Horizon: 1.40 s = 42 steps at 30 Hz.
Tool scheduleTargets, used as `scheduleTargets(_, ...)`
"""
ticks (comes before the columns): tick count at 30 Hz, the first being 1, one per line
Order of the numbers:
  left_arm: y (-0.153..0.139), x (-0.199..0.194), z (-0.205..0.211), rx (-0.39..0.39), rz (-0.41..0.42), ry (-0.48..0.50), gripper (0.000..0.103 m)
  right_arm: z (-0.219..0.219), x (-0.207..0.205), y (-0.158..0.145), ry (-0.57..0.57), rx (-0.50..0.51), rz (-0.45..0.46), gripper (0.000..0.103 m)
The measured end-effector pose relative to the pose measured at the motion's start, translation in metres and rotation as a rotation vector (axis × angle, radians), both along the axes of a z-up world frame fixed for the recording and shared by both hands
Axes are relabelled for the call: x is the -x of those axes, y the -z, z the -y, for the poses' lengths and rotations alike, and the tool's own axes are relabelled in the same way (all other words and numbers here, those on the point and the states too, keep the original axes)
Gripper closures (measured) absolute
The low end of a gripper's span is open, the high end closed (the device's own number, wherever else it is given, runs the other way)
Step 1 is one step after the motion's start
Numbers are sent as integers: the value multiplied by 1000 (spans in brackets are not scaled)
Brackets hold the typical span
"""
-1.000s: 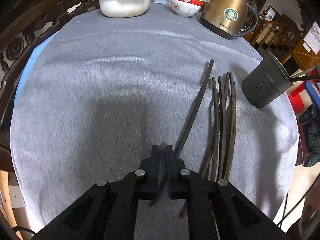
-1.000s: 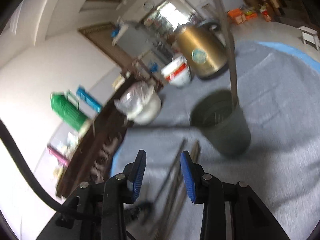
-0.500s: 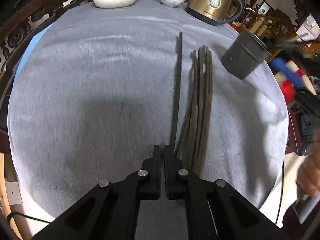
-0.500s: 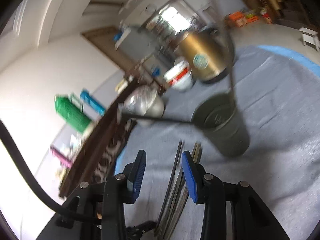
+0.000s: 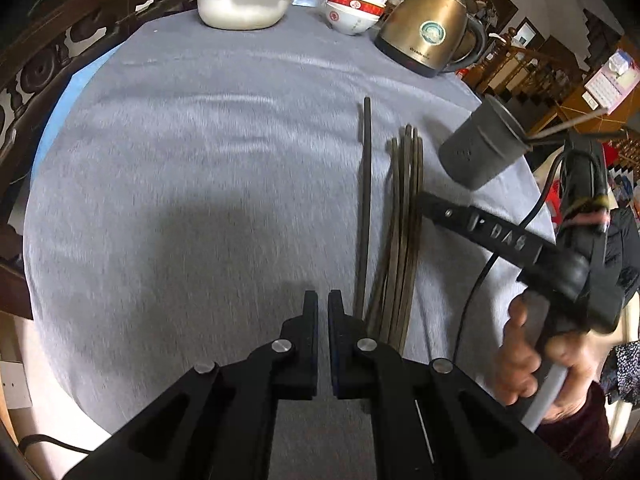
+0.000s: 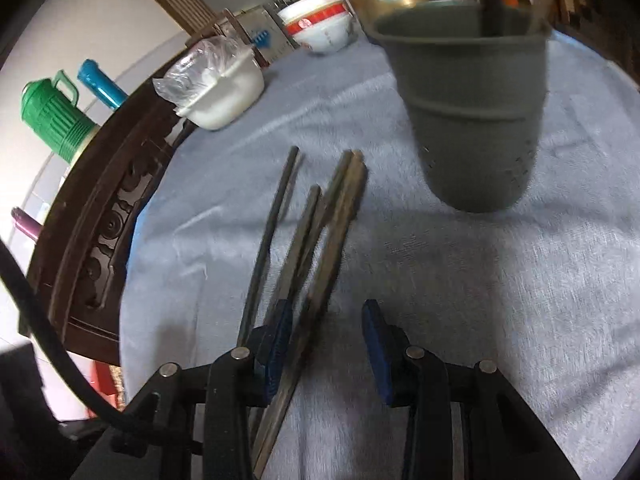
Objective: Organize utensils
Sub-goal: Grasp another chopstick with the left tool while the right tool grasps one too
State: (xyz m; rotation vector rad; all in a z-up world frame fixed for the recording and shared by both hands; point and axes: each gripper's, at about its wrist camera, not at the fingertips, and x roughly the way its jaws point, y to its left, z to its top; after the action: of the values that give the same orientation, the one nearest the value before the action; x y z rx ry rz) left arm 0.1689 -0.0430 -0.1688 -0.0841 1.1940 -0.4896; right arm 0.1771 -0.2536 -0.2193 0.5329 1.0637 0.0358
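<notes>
Several dark chopsticks (image 5: 402, 216) lie bundled on the grey tablecloth (image 5: 192, 184), with one black chopstick (image 5: 365, 200) apart on their left. They also show in the right wrist view (image 6: 320, 240). A grey utensil cup (image 5: 480, 148) stands right of them with chopsticks in it; it also shows in the right wrist view (image 6: 476, 104). My left gripper (image 5: 323, 300) is shut and empty, just left of the chopsticks' near ends. My right gripper (image 6: 326, 312) is open and low over the bundle's near ends, with a chopstick between its jaws.
A white bowl with a plastic bag (image 5: 244, 0), stacked red-and-white bowls (image 5: 354, 10) and a gold kettle (image 5: 432, 36) stand at the table's far edge. A carved wooden rail (image 5: 48, 52) runs along the left. The right gripper's cable (image 5: 472, 280) crosses the table's right side.
My right gripper has dropped from high above the cup down to the chopsticks, still open. My left gripper has shifted a little left of the chopsticks and stays shut.
</notes>
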Motion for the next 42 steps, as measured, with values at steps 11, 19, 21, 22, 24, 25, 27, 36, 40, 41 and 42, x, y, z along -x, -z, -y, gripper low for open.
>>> scheduleTargets(11,-6,-30,57,-25,48,153,59,26,23,4,1,87,17,93)
scheduleTargets(19,7,-55,96,-22,42,185,59,55,53,6,27,-3,66,93)
scheduleTargets(21,5,-58,98,-19,62,181,60,56,54,6,30,-18,72,93)
scheduleTargets(22,5,-59,96,-23,63,177,67,55,54,6,29,-17,72,93)
scheduleTargets(24,9,-66,95,-32,54,169,82,55,54,6,23,-7,73,93)
scheduleTargets(25,8,-66,94,-25,50,167,84,55,55,6,22,-3,72,93)
scheduleTargets(27,10,-71,86,-39,43,142,94,55,54,5,24,1,61,93)
scheduleTargets(36,12,-83,36,31,-13,73,94,31,15,1,-5,-50,-12,86)
scheduleTargets(40,-1,-79,17,48,31,65,94,5,3,-9,-59,-28,13,86)
scheduleTargets(41,-4,-81,14,47,38,58,93,1,1,-13,-62,-21,31,86)
scheduleTargets(42,-4,-84,10,48,40,55,92,-3,-1,-16,-57,-9,39,86)
